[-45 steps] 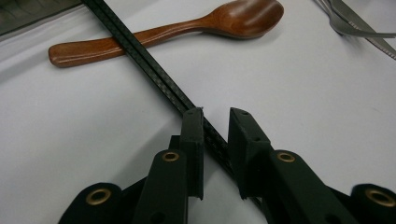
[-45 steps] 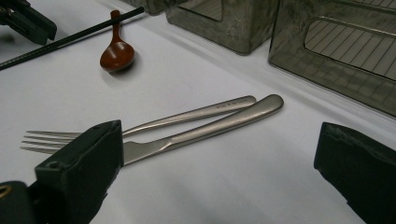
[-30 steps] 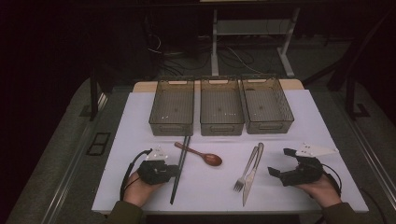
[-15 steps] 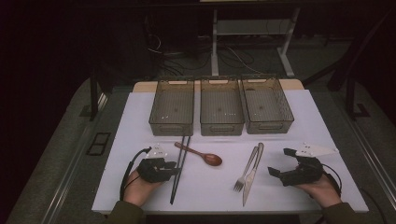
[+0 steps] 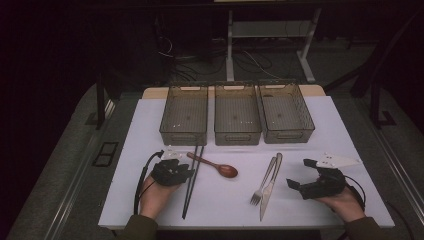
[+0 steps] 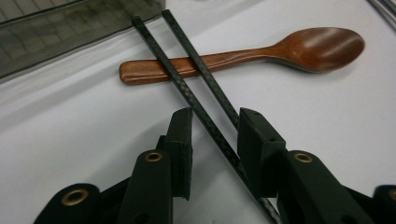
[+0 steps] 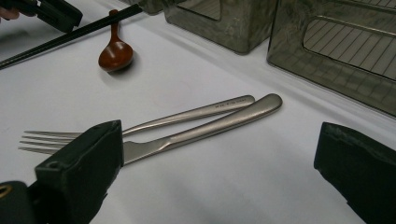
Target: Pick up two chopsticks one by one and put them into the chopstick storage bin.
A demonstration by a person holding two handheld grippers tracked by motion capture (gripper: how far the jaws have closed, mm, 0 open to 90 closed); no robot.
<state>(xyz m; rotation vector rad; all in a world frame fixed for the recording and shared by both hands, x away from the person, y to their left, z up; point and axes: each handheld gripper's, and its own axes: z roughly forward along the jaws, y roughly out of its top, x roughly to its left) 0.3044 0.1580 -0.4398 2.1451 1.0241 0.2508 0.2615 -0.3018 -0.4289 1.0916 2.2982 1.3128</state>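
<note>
Along the table's point(image 5: 125, 200) far edge: three ribbed translucent bins point(image 5: 236, 120). Near left: left gripper point(image 6: 215, 126), jaws just opened slightly, straddles two thin black woven-pattern chopsticks point(image 6: 187, 84) without pinching, crossing one glossy wooden spoon point(image 6: 299, 46). Right: one steel fork point(image 7: 177, 119), one steel knife point(image 7: 219, 123); right gripper point(image 7: 219, 163) spread wide, empty.

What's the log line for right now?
left gripper: open, jaws just widened, astride chopsticks | chopsticks: lying across wooden spoon handle | right gripper: open beside fork and knife

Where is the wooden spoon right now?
The wooden spoon lies on the white table, left of middle in the high view, its handle under the black chopsticks, before the left bin.
</note>
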